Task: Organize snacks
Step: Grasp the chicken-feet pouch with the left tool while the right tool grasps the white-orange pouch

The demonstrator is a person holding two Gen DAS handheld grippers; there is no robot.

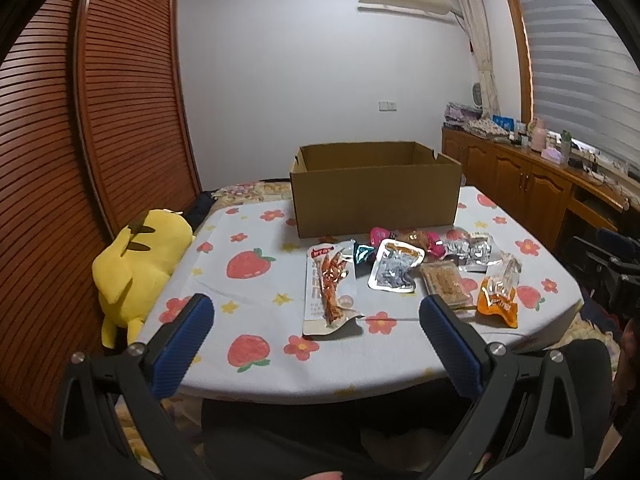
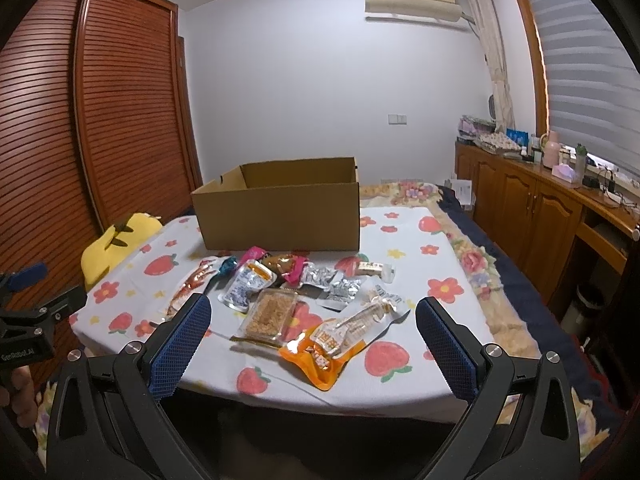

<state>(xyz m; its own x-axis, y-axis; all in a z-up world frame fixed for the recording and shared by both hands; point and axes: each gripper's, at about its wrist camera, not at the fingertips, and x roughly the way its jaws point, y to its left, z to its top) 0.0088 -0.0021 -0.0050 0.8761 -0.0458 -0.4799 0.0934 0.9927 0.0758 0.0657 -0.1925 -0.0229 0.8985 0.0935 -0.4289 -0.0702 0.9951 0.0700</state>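
An open cardboard box [image 1: 374, 200] [image 2: 280, 216] stands at the far side of a table with a strawberry-print cloth [image 1: 248, 264] [image 2: 400, 240]. In front of it lie several snack packets: a long white chicken-foot packet [image 1: 330, 292], a silver packet [image 1: 394, 270] [image 2: 246, 286], a clear packet of brown cakes [image 1: 444, 282] [image 2: 272, 314], an orange packet [image 1: 498, 292] [image 2: 336, 344], pink wrappers [image 1: 380, 236] [image 2: 254, 256]. My left gripper [image 1: 316, 312] is open and empty above the near table edge. My right gripper [image 2: 314, 312] is open and empty, near the orange packet.
A yellow plush toy [image 1: 140, 264] [image 2: 112, 244] lies at the table's left edge. A louvred wooden wardrobe [image 1: 80, 140] stands to the left. A low wooden cabinet [image 2: 540, 208] with bottles runs along the right wall under the window.
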